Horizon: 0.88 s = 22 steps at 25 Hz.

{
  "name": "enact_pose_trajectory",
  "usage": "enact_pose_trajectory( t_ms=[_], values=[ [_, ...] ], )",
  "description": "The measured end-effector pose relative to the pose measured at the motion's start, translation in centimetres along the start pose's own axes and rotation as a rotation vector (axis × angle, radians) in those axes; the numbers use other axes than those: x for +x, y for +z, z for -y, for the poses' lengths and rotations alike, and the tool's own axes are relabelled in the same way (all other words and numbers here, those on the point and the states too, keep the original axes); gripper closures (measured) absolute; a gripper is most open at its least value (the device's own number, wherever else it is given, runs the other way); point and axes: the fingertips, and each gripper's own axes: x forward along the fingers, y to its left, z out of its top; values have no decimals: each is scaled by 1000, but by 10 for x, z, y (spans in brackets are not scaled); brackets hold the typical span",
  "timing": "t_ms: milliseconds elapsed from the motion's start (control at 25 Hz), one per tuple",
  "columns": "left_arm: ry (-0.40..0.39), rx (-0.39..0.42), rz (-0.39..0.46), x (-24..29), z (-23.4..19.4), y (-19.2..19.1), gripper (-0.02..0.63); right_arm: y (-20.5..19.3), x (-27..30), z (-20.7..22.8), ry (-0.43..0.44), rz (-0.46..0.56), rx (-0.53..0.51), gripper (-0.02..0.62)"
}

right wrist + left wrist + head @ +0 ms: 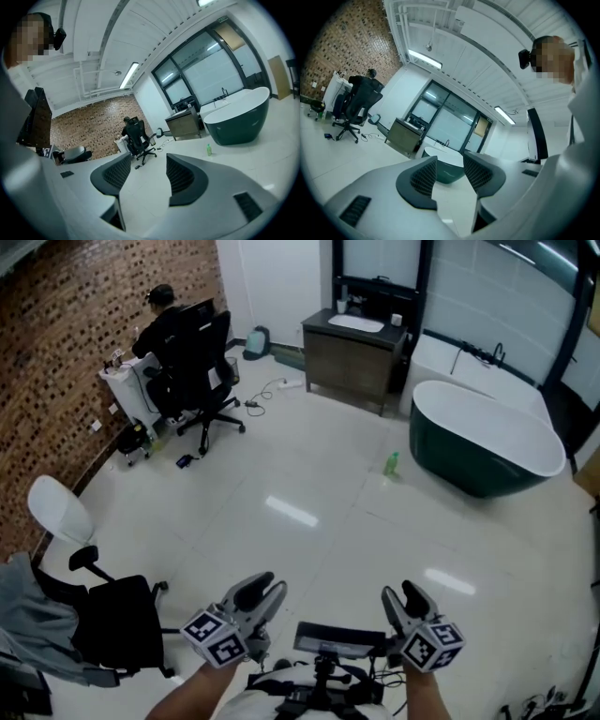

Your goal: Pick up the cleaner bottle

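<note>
Green cleaner bottle (391, 463) near bathtub (448, 467), well beyond jaws

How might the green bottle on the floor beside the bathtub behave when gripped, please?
The green bottle stands upright and narrow on glossy floor tiles, so a nudge may tip or slide it. It looks like plastic, so probably light; its fill is unclear.

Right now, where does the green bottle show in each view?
Head view: bottle on the floor, right of centre, left of the tub.
Left gripper view: not in it.
Right gripper view: bottle right of centre, by the tub's left end.
Shared landmark: the tub.
</note>
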Motion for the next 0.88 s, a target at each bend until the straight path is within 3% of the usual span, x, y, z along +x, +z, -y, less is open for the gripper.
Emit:
enact_pose_trajectory(
  t_ms=[520,880],
  values=[
    [-67,47,-48,106,44,-8,446,35,-34,94,-65,57,42,368],
    [-100,70,-84,134,61,-12,446,43,-41,117,-78,80,64,367]
  ],
)
